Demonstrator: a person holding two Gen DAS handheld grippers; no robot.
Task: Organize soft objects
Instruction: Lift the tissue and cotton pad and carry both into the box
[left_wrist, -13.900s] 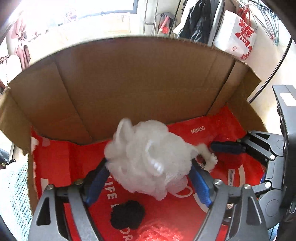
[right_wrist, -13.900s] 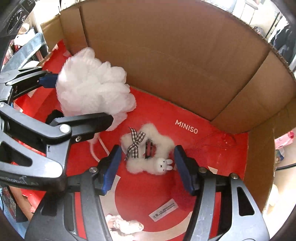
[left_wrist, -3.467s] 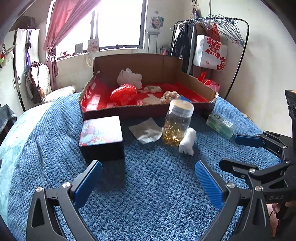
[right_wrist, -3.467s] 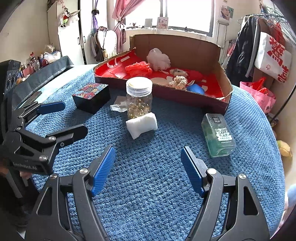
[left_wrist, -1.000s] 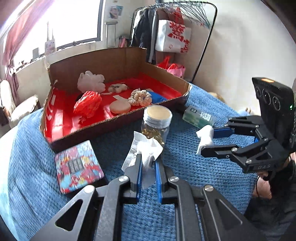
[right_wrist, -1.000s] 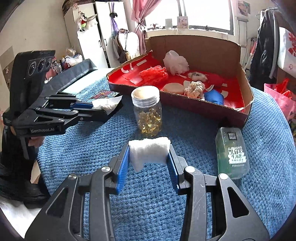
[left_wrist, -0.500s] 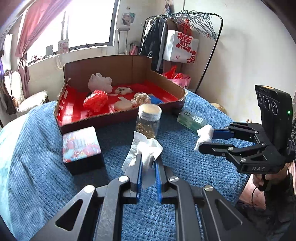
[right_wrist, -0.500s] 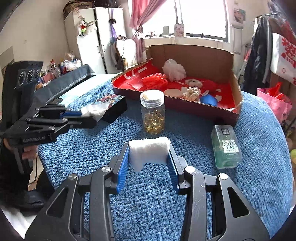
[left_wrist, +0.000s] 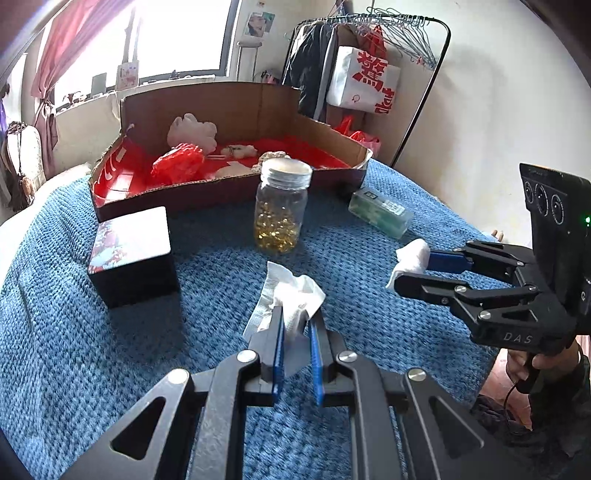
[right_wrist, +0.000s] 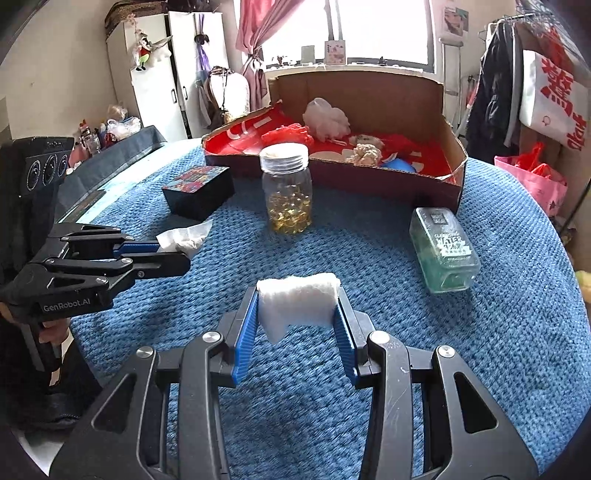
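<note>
My left gripper (left_wrist: 296, 325) is shut on a crumpled white tissue (left_wrist: 291, 295) and holds it above the blue knitted cover; it also shows in the right wrist view (right_wrist: 177, 254) at the left. My right gripper (right_wrist: 297, 306) is shut on a white cotton pad (right_wrist: 297, 301); it shows in the left wrist view (left_wrist: 417, 267) at the right. A cardboard box (right_wrist: 388, 92) with a red lining stands at the far side. It holds a white bath pouf (right_wrist: 327, 118), a red mesh pouf (left_wrist: 179, 162), a cream scrunchie (right_wrist: 365, 153) and other soft things.
A glass jar (right_wrist: 288, 188) of golden capsules stands in front of the box. A black box with a colourful lid (left_wrist: 131, 251) sits to its left. A clear green bottle (right_wrist: 443, 249) lies to the right. A clothes rack (left_wrist: 369, 62) stands behind.
Both grippers keep their hold. The left gripper with the tissue has come a little lower and closer to the jar; the right has barely moved.
</note>
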